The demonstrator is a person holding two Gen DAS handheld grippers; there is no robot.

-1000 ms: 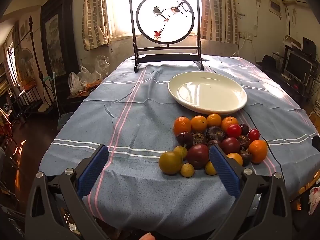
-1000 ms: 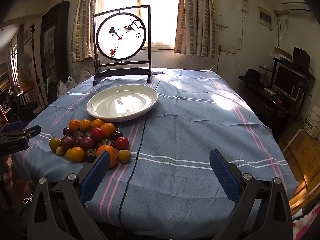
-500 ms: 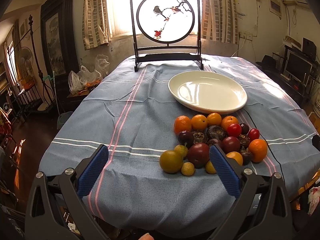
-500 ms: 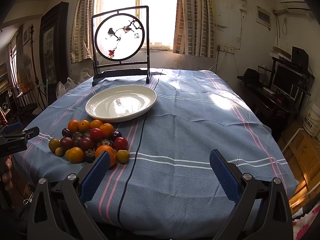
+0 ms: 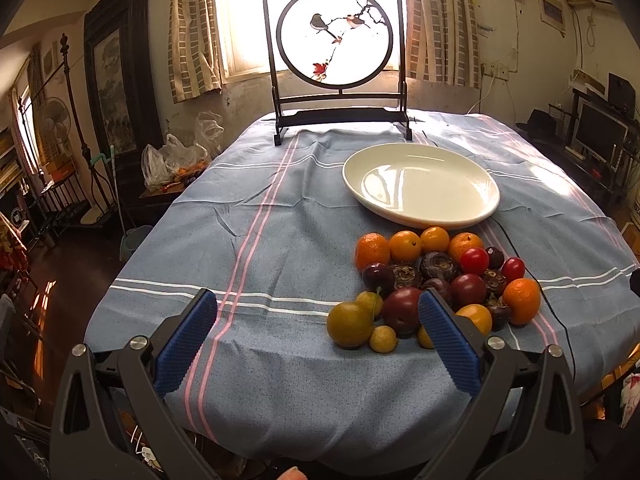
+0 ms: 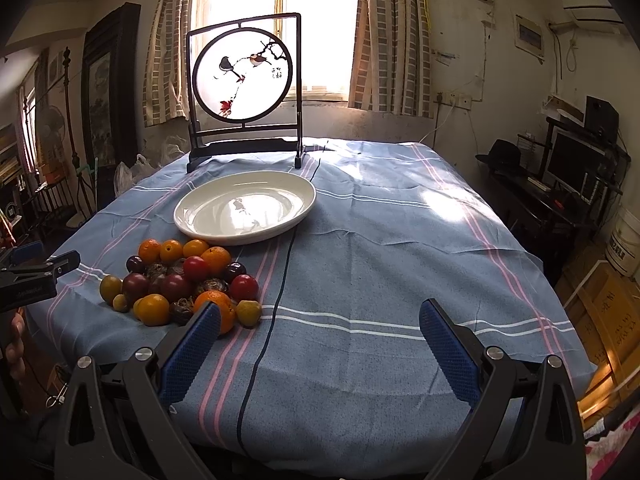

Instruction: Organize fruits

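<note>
Both the left tongs (image 5: 318, 334) and right tongs (image 6: 320, 344) gape apart, empty. The fruit pile (image 5: 436, 280) sits on the bench before the white plate (image 5: 420, 184); round, smooth, likely bruisable, so pinch each across its middle.

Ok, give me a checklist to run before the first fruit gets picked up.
1. Left gripper open, holding nothing: ok.
2. Right gripper open, holding nothing: ok.
3. White plate bare, ready to take fruit: ok.
4. Fruit pile on the cloth, nearest the left gripper: ok.
5. Black cable beside the pile, clear of the fruit: cannot tell.
</note>
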